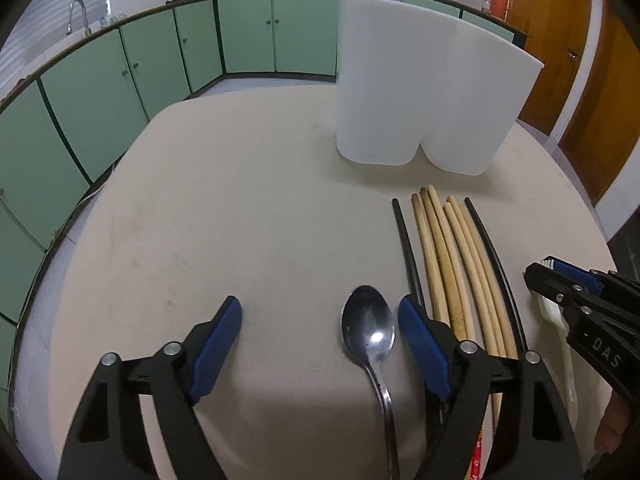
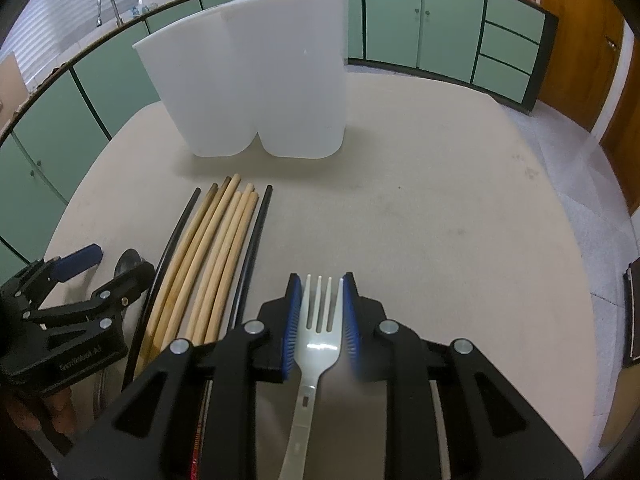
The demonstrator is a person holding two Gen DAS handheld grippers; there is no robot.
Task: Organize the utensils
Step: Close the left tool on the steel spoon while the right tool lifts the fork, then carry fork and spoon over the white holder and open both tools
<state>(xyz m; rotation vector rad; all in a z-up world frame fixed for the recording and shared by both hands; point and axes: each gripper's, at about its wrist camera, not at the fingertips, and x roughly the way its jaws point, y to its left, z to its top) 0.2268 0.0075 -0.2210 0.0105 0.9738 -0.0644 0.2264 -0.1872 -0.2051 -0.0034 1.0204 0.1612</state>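
Right wrist view: right gripper point(image 2: 319, 312) clenches fork point(image 2: 319, 332); left gripper point(image 1: 320, 344) released (chopsticks point(image 1: 452, 264) crowd spoon point(image 1: 368, 328)).

A curved run of pale green cabinet doors point(image 1: 248, 28) stands behind the round beige table point(image 1: 240, 200). On the counter's left end rises a chrome tap point(image 1: 78, 16); at its right end stands an orange-red flask point(image 1: 501, 0), beside a brown wooden door point(image 1: 560, 48).
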